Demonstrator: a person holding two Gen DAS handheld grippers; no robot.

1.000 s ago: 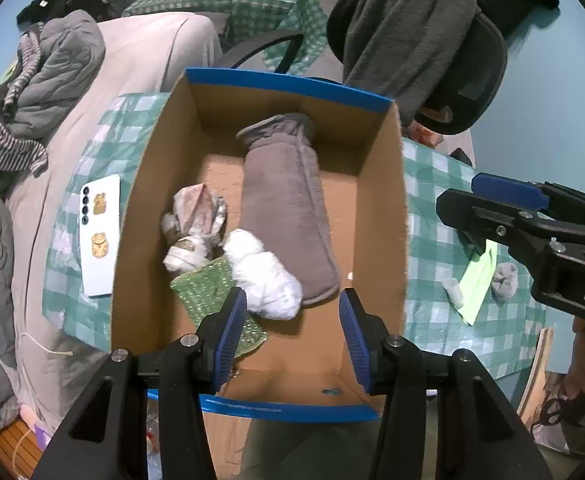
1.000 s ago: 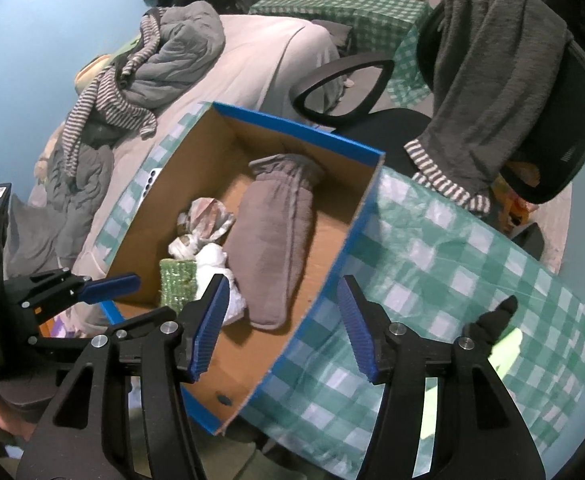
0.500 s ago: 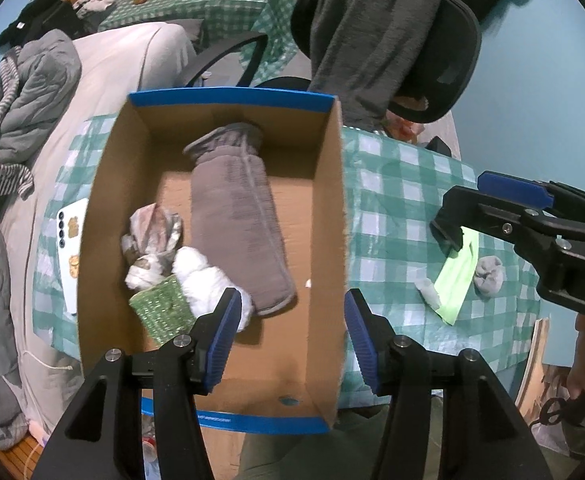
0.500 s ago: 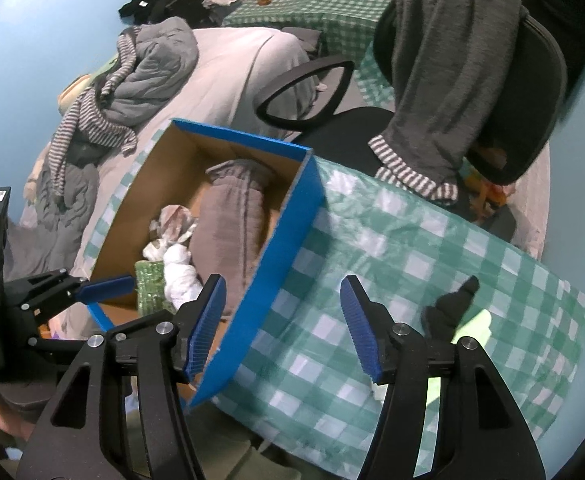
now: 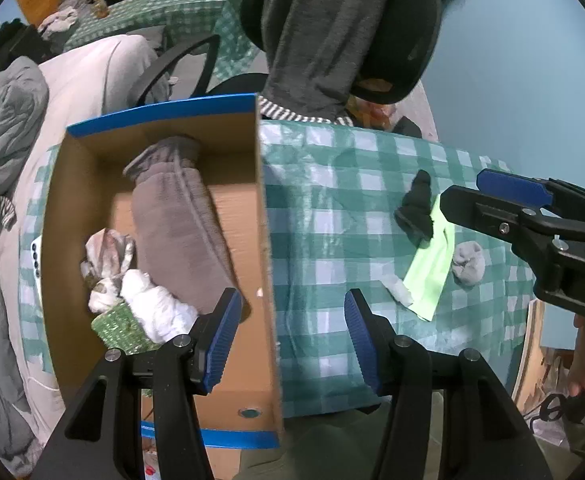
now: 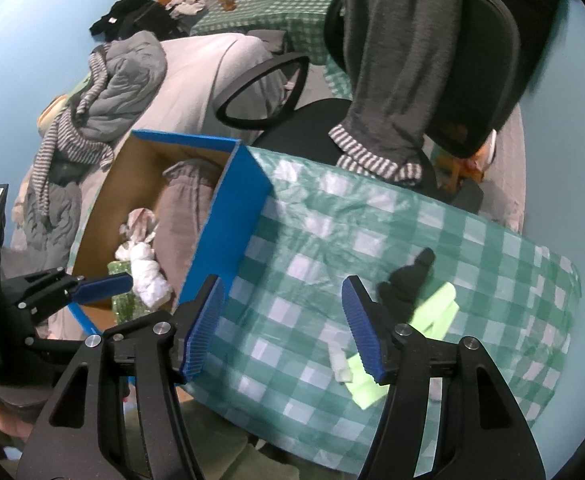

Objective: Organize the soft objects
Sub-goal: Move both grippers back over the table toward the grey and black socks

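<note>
A black office chair [image 5: 404, 28] stands behind the bench [image 5: 332, 240], which wears a green-and-white checked cloth; a grey garment with striped cuffs [image 6: 396, 52] hangs over its backrest. A white phone [image 5: 35, 256] lies at the bench's left edge. Beyond is a bed [image 6: 196, 80] heaped with grey bedding [image 6: 128, 80], and farther back a second checked table [image 6: 268, 16].

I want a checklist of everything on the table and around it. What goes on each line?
Surface: green checked tablecloth, wrinkled.
Job's things: cardboard box holds a grey plush roll, white bundle, patterned cloth, green cloth. On the cloth: black sock, lime cloth, grey sock, small white piece.
Clutter: phone beside box.
Grippers: left gripper open, empty, just widened; right gripper open, empty.
Cables: nothing seen.
Surroundings: office chair draped with grey garment; bedding.
</note>
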